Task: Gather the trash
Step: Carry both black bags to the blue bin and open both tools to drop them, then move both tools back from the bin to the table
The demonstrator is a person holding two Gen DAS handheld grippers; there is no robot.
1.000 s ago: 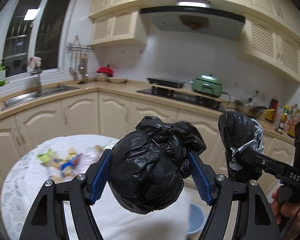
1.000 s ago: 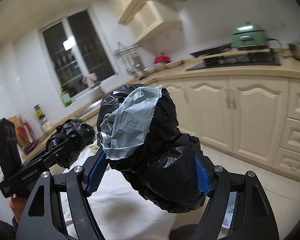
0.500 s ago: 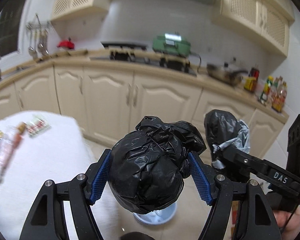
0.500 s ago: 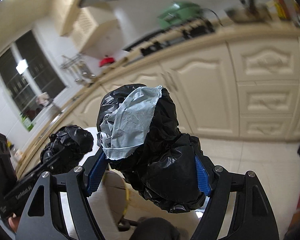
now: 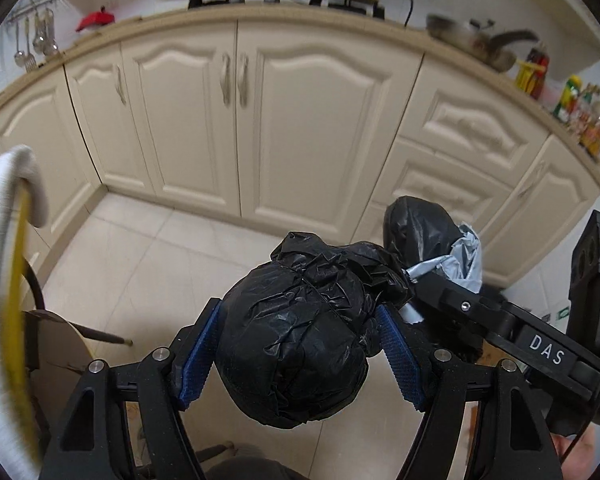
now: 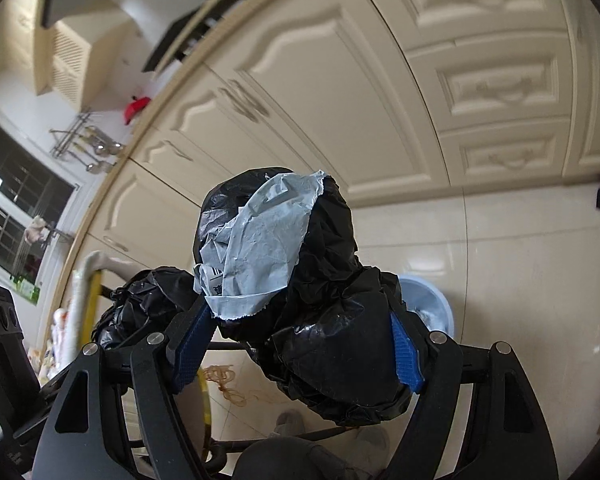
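Left tool [image 5: 300, 356]: clenched on a crumpled black bag bundle [image 5: 300, 344], blue pads pressing both its sides; lower centre of the left wrist view.
Right tool [image 6: 300, 344]: clenched on a second black bundle [image 6: 332, 340] with a pale grey-blue torn sheet [image 6: 260, 248] stuck across its upper left; lower centre of the right wrist view.
Relative position: in the left wrist view the right tool's bundle sits just right of and above the left one, apparently touching it, though the overlap hides the contact.
Floor [image 5: 140, 248]: pale glossy tiles below both tools.
Blue bin [image 6: 432, 304]: round pale blue rim, partly hidden behind the right bundle, centre right of the right wrist view.
Cabinets [image 5: 308, 120]: cream panelled doors across the middle of the left wrist view.
Desk [image 5: 260, 12]: beige counter along the top, carrying a stove, a pan and bottles at upper right.
White cloth [image 5: 4, 280]: draped edge at far left, blurred.
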